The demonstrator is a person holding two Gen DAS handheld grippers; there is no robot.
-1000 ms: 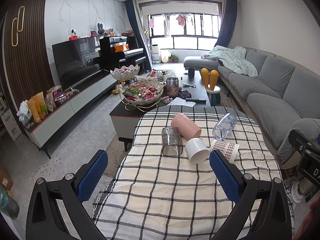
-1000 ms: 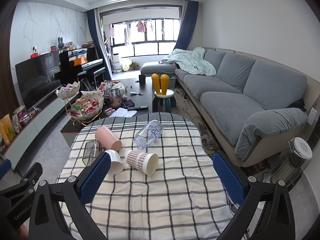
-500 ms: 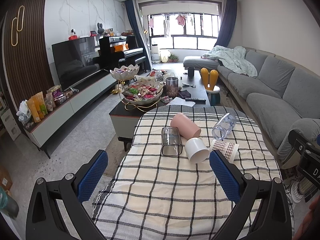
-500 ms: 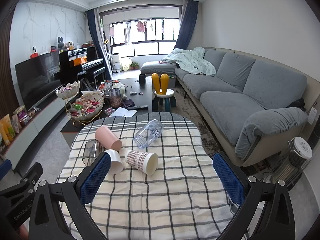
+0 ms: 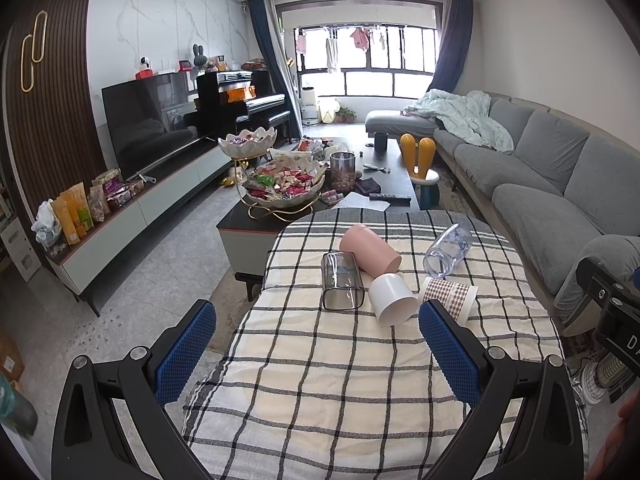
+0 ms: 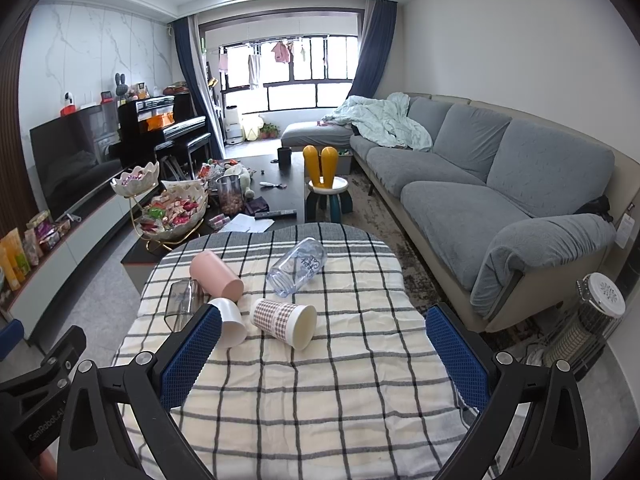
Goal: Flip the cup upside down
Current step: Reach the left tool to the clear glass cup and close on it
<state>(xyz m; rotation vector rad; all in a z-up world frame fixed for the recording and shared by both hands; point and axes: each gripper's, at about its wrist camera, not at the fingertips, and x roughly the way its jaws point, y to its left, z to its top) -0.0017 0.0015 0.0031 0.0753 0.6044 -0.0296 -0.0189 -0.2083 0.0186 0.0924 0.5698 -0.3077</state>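
Above the near edge of the checked-cloth table (image 5: 328, 392), the left gripper (image 5: 316, 352) and the right gripper (image 6: 324, 356) both hang wide open and hold nothing. Toward the far half lie five cups on their sides, close together: a smoky clear plastic tumbler (image 5: 342, 286), a pink cylindrical cup (image 5: 370, 248), a white plastic cup (image 5: 390, 298), a brown checked paper cup (image 6: 284, 320) and a clear printed glass cup (image 6: 298, 266). I judge that a reach for one could knock its neighbour, which may roll off the edge, and the thin paper one may crush.
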